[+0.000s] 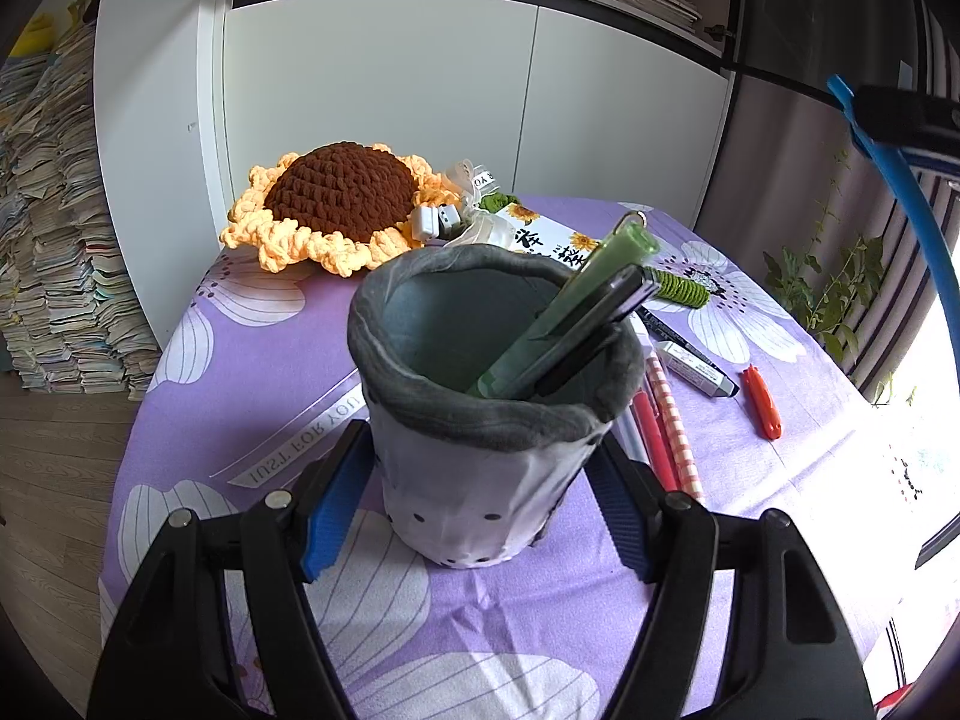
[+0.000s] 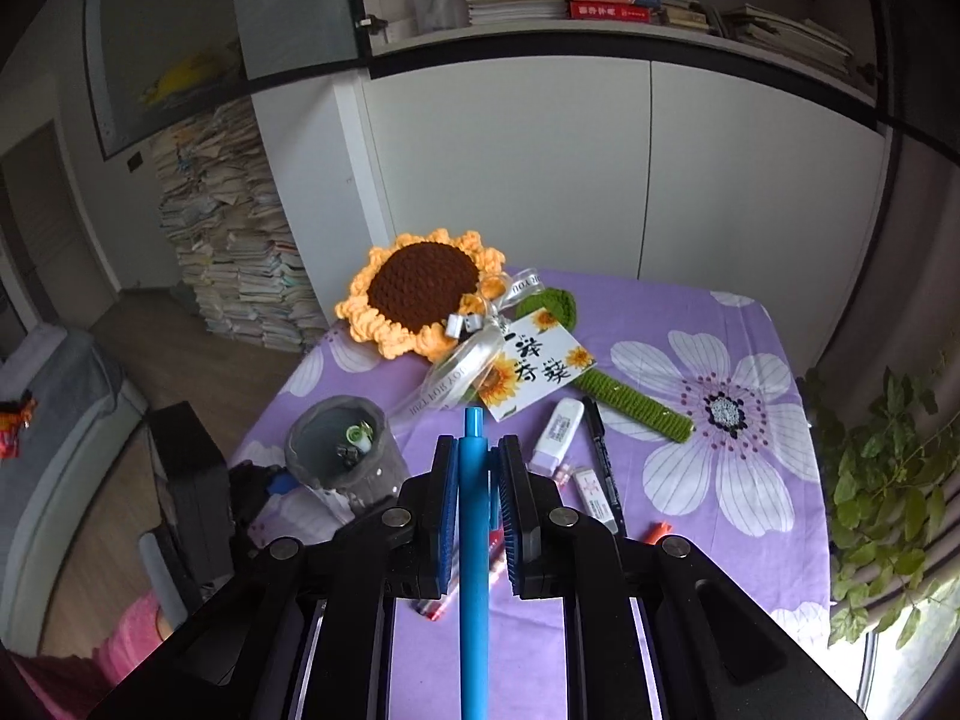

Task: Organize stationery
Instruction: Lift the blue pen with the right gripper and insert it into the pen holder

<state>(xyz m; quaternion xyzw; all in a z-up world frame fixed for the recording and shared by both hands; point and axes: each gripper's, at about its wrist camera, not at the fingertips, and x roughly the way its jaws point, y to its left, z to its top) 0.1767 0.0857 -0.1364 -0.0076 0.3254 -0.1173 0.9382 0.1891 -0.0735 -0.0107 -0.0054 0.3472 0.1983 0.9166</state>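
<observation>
We see the blue pen (image 2: 474, 540) clamped between the right gripper (image 2: 474, 483) pads, running up the lower centre of the right wrist view with its tip poking past the fingertips; in the left wrist view the same pen shows as a blue bar at the upper right edge. The grey fabric pen holder (image 1: 492, 420) sits in the centre of the left wrist view, squeezed between the left gripper (image 1: 480, 480) pads, upright on the purple floral tablecloth (image 1: 240, 360). Inside it lean a green pen (image 1: 570, 306) and a black pen (image 1: 588, 324), tops toward the upper right. In the right wrist view the holder is at centre left, left of the right gripper's fingers. Just right of the holder, in the left wrist view, lie a red pen (image 1: 657, 450) and a red-checked pen (image 1: 678, 426), side by side, then a white eraser (image 1: 690, 363), a black marker (image 1: 672, 330) and an orange cutter (image 1: 762, 402) further right. In the right wrist view a white correction tape (image 2: 558, 435) lies right of centre near the marker. Behind, upper centre, a crochet sunflower (image 1: 339, 204) with ribbon, green stem (image 2: 636, 405) and a printed card (image 2: 540, 369) rests on the cloth. White cabinet doors (image 1: 420, 102) fill the back, stacked books (image 1: 54, 252) at the left edge, a green plant (image 2: 882, 480) at the right edge.
</observation>
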